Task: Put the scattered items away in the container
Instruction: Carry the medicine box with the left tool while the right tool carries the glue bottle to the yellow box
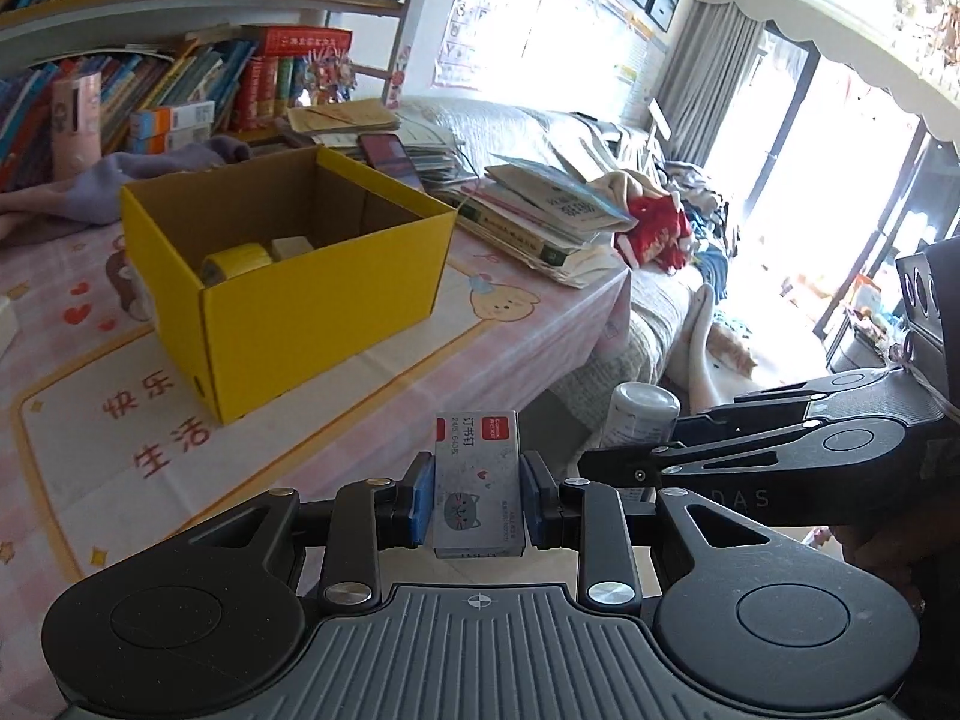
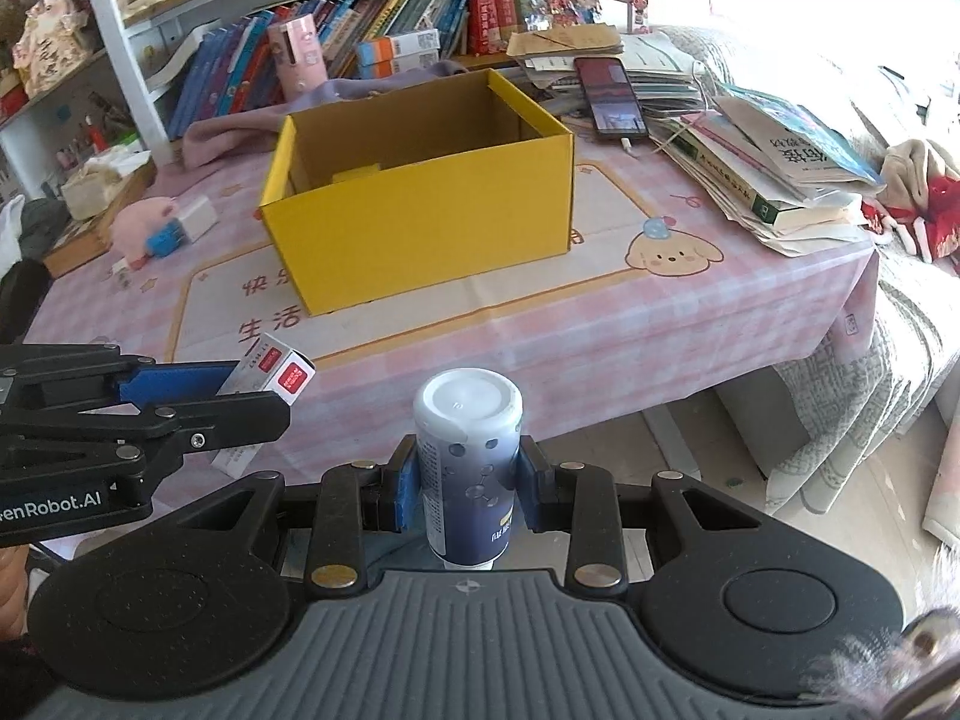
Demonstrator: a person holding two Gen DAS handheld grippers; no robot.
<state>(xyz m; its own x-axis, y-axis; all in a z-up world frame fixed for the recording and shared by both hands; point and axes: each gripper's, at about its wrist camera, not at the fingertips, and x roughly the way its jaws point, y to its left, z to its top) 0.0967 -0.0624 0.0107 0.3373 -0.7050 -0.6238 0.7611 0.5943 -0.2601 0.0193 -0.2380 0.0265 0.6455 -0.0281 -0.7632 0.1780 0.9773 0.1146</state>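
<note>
Presently the left tool (image 1: 478, 495) is gripping a small staple box (image 1: 478, 480) between its blue pads, the box standing upright with its red-labelled end pointing away from the camera. Beside it, the right tool (image 2: 468, 483) is clamping a white-capped bottle (image 2: 467, 468) with a dark blue label, cap end forward. Both tools are hovering side by side off the near edge of the tabletop (image 2: 690, 312), which is wearing a pink checked cloth. An open yellow box (image 2: 420, 198) is sitting on the tabletop ahead of them. Inside it, the left view is showing a yellow tape roll (image 1: 237, 261) and what is possibly a pale block beside it. A phone (image 2: 609, 96) is lying on a stack of papers behind the yellow box.
</note>
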